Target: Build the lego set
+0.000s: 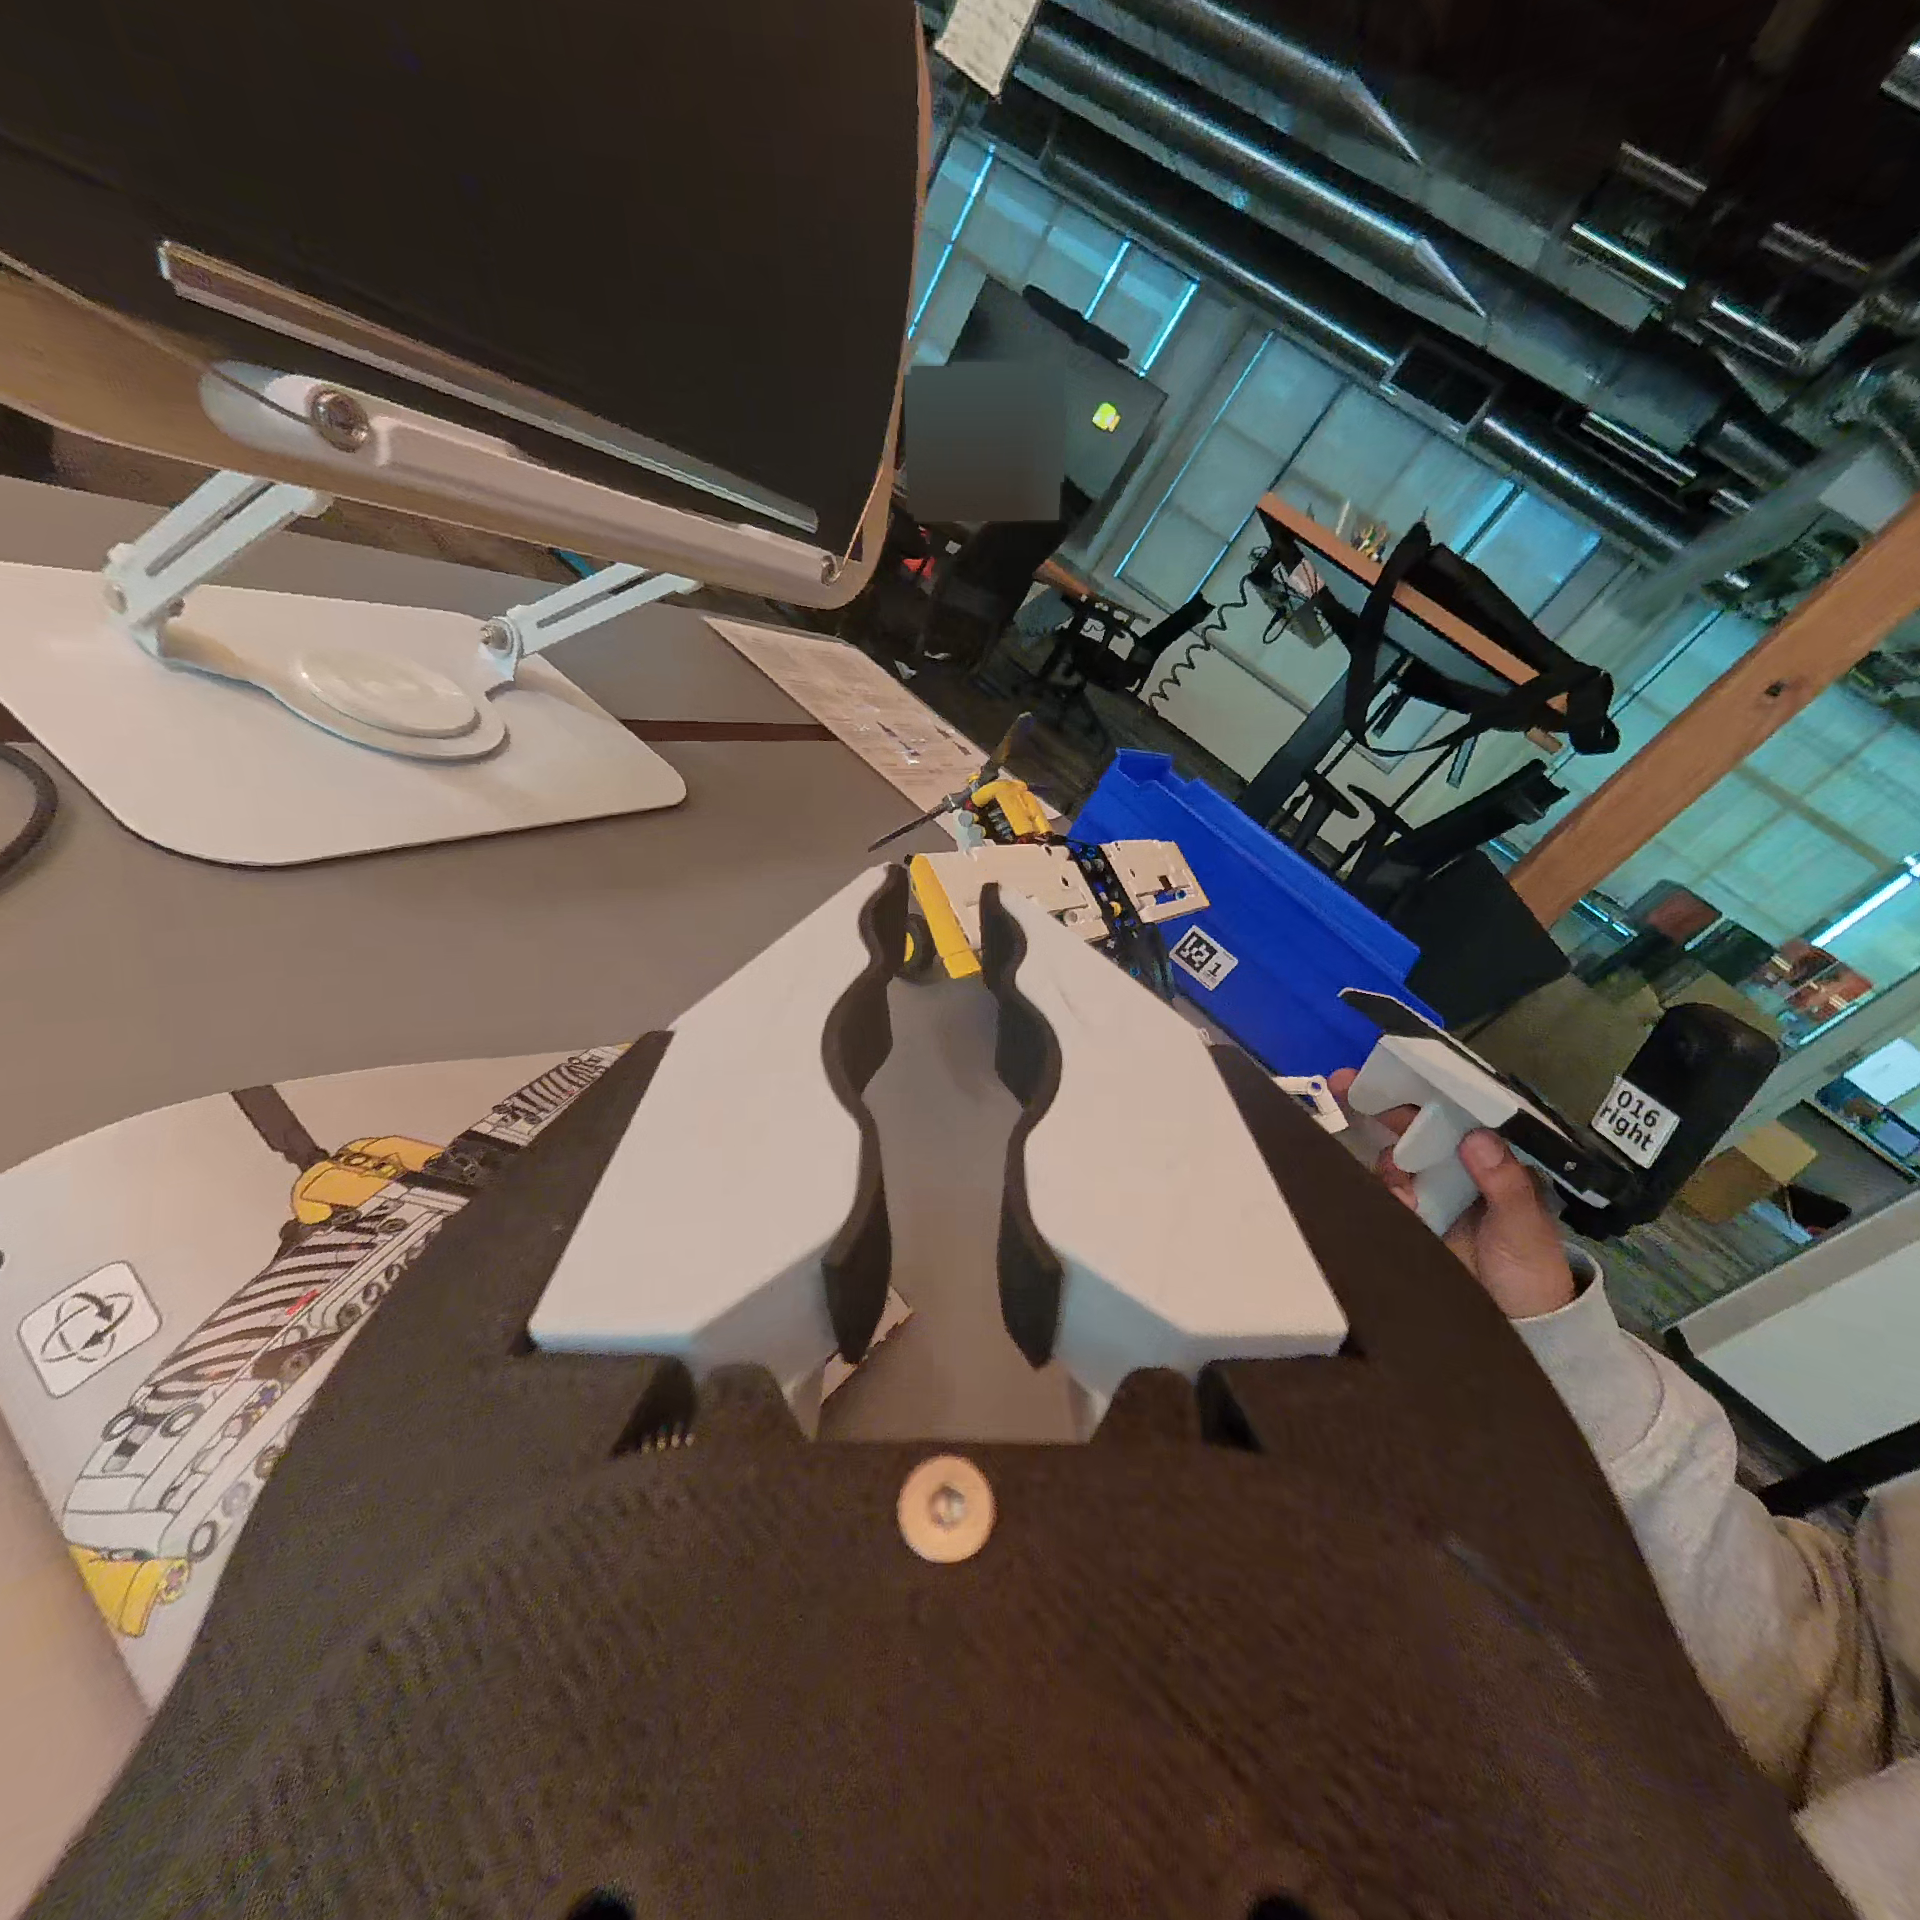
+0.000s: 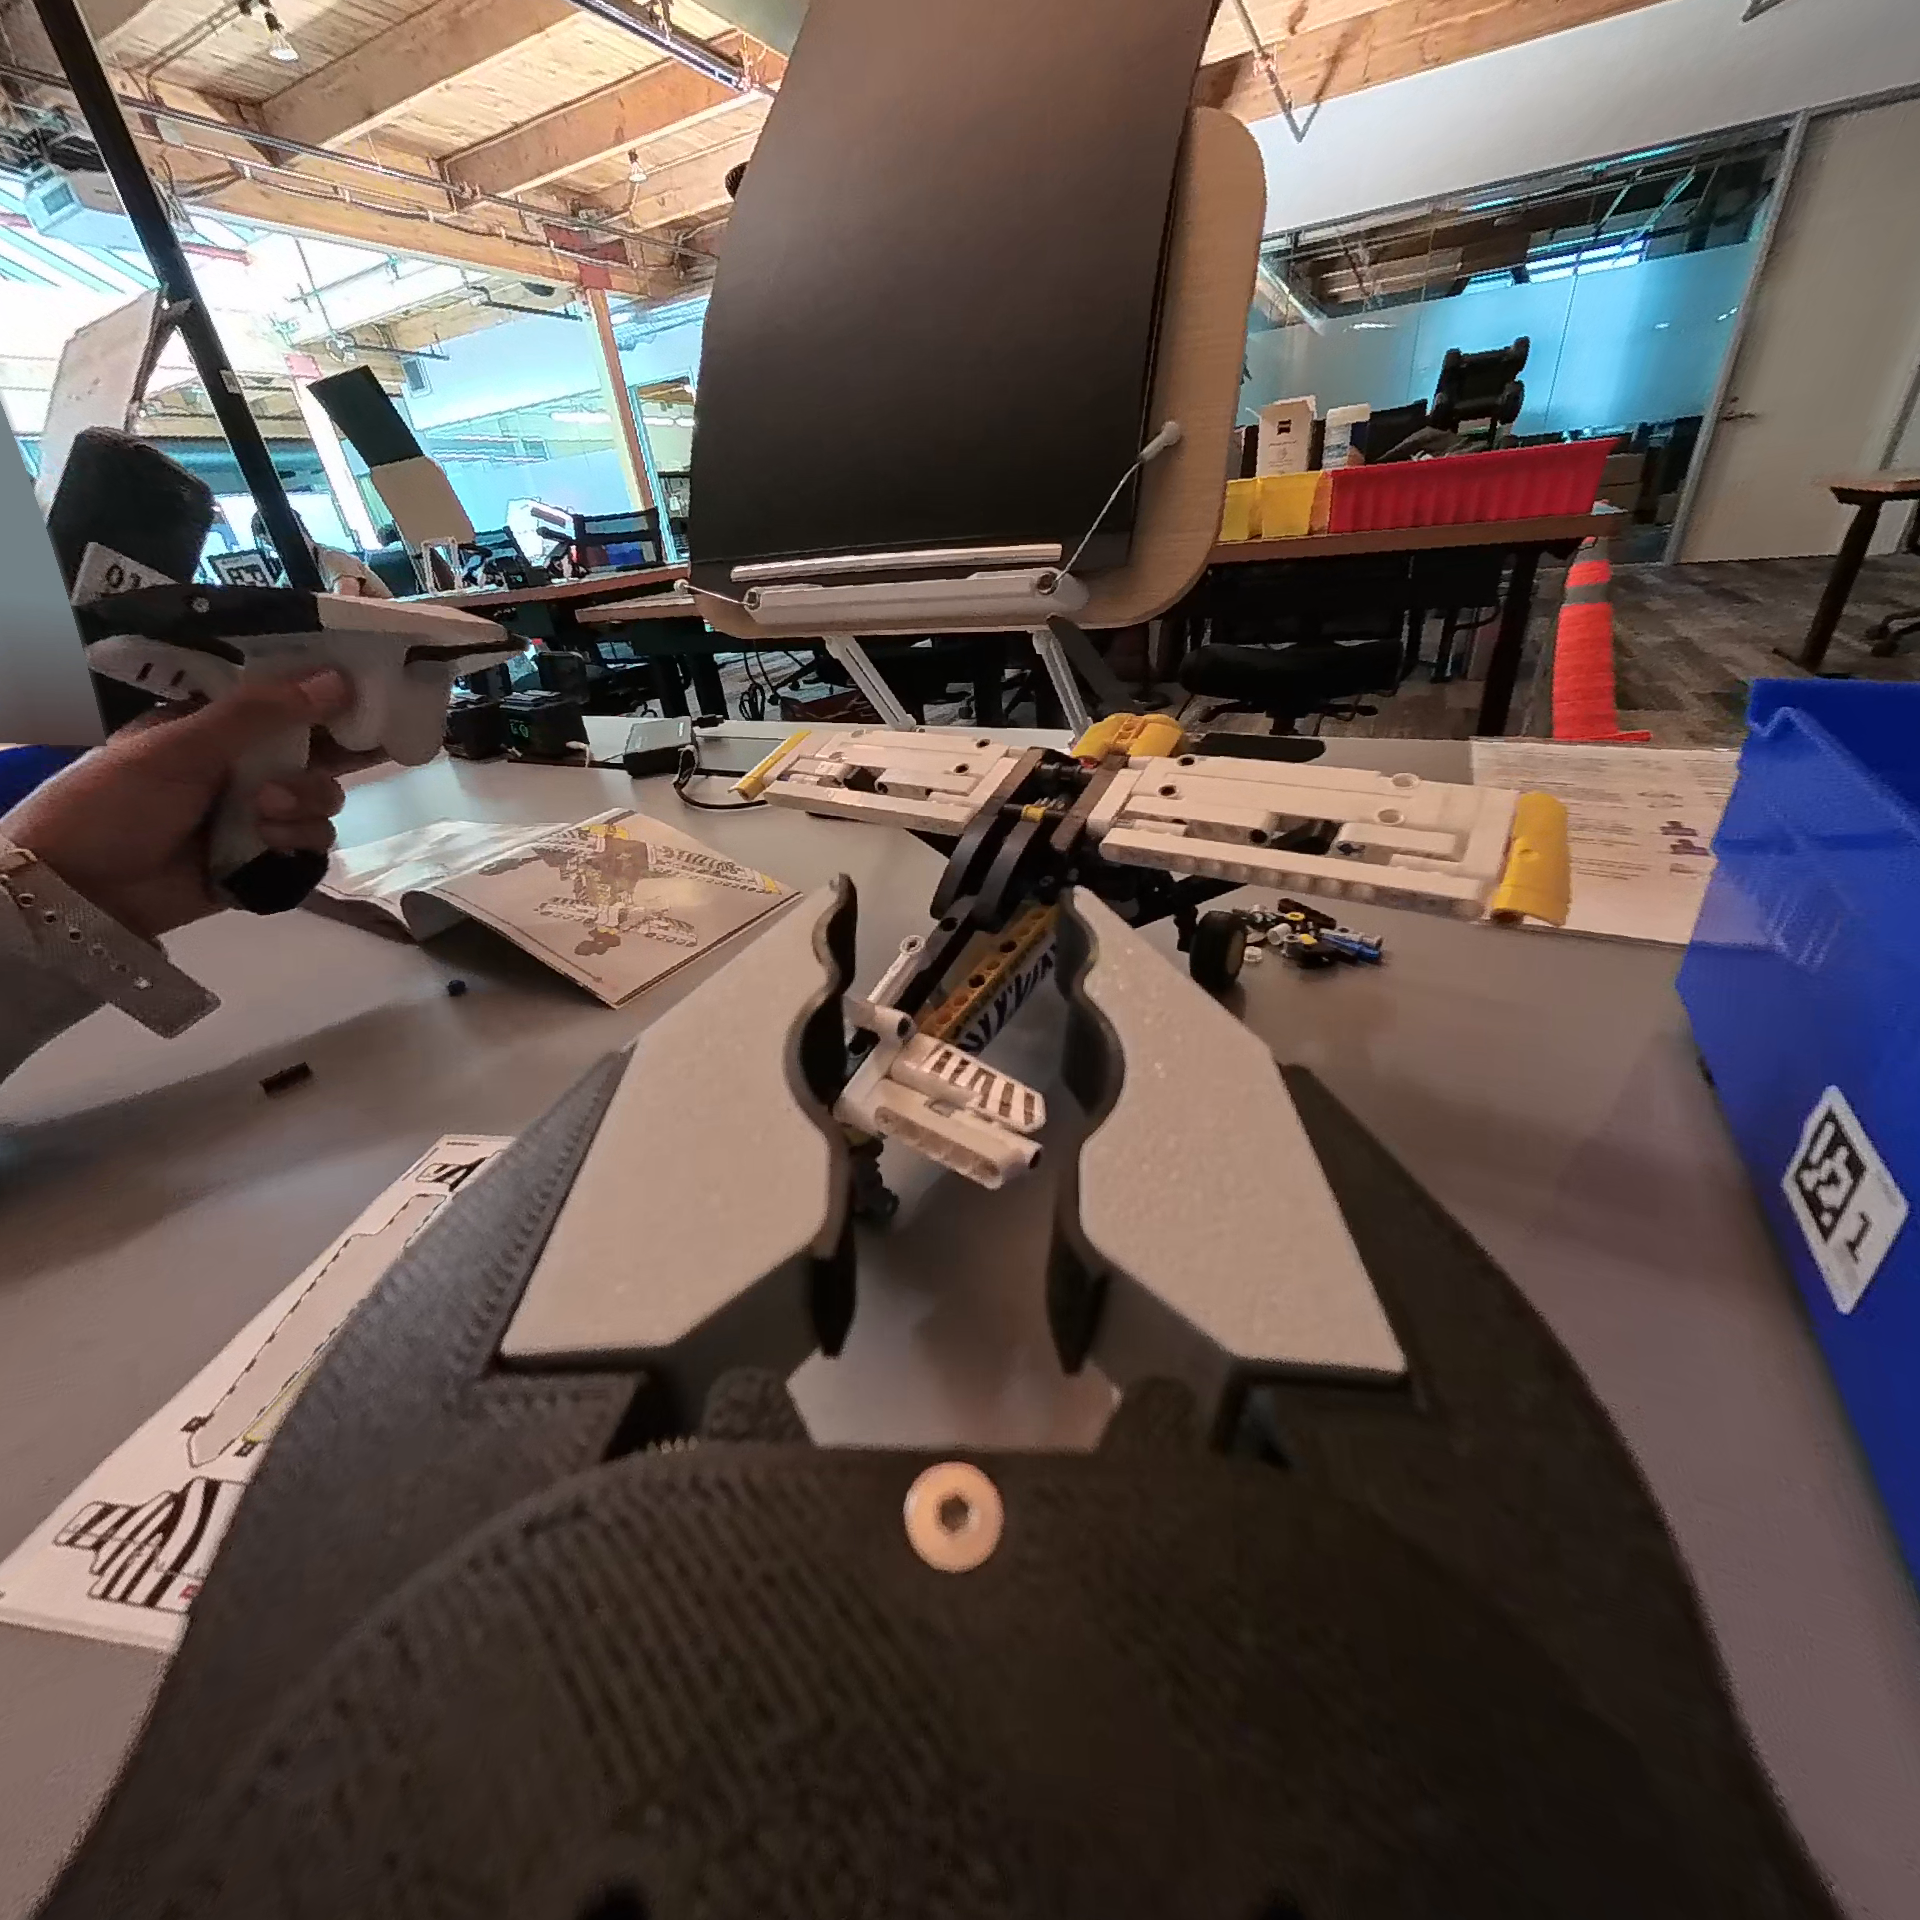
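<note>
white-and-yellow lego plane [image 2: 1132, 821] sits on the grey table [image 2: 436, 1049], tail between the parted right gripper [image 2: 961, 935] fingers, likely readying a grasp, while the left gripper [image 1: 935, 904] hovers open, empty.

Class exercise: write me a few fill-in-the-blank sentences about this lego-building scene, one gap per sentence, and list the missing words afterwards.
1. The lego plane has white wings with ____ tips.
2. The storage bin right of the plane is ____.
3. The right gripper has its fingers on either side of the plane's ____.
4. The left gripper holds ____.

Missing words: yellow; blue; tail; nothing
</note>
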